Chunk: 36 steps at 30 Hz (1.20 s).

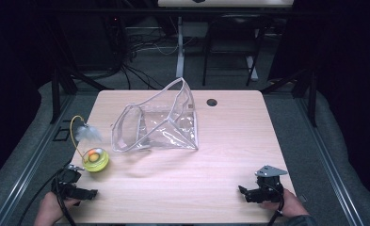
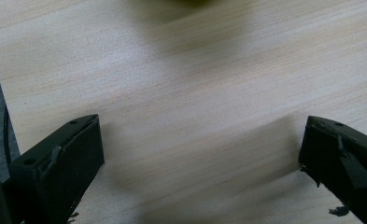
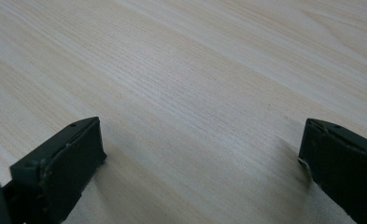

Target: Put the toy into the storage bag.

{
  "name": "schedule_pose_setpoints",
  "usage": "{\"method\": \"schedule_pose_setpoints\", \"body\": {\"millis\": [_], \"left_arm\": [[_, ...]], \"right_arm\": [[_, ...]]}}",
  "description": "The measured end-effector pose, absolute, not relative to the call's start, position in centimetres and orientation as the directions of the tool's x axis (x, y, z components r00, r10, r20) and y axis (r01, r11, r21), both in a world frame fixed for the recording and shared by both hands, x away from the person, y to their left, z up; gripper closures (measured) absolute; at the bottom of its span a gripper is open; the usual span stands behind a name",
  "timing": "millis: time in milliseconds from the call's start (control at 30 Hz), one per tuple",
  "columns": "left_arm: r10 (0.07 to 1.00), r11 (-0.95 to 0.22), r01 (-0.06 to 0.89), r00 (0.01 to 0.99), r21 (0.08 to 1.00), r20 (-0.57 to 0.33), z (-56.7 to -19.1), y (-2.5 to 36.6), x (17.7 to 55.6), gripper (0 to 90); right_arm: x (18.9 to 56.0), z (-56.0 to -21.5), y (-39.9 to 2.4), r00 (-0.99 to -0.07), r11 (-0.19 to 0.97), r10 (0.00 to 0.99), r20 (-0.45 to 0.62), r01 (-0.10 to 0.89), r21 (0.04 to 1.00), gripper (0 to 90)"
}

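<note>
A clear plastic zip pouch (image 1: 156, 122) stands open near the middle of the wooden table (image 1: 220, 146). To its left sits a yellow-green round toy (image 1: 95, 160) with an orange ball inside and a yellow wire carrying a white feather (image 1: 88, 133). My left gripper (image 1: 89, 193) rests at the table's front left corner, just in front of the toy, jaws wide apart over bare wood (image 2: 200, 140). My right gripper (image 1: 243, 192) lies at the front right, also open, with bare wood between its jaws (image 3: 202, 140).
A round cable hole (image 1: 212, 102) sits in the table behind the pouch. Dark metal frame legs (image 1: 55, 94) and cables stand beyond the far edge. Grey carpet surrounds the table.
</note>
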<state>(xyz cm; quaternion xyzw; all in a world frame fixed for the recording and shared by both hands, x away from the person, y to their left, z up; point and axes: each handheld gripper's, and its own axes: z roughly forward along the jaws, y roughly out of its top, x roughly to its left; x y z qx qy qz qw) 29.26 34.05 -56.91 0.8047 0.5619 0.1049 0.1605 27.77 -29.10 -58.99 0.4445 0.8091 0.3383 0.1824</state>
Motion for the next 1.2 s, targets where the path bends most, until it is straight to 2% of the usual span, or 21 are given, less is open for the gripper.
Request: {"method": "schedule_pose_setpoints", "body": {"millis": [733, 1200], "left_arm": [[0.93, -0.337, 0.861, 0.368, 0.381, -0.008, -56.9, 33.8, 29.3, 0.0], [0.93, -0.305, 0.798, 0.367, 0.52, -0.016, -54.2, 33.4, 28.8, 0.1]], "right_arm": [[27.8, -59.0, -29.0, -0.541, 0.376, 0.841, 0.006, 0.594, 0.711, 0.0], [28.0, -58.9, -28.8, -0.55, 0.391, 0.835, -0.001, 0.591, 0.705, 0.0]]}}
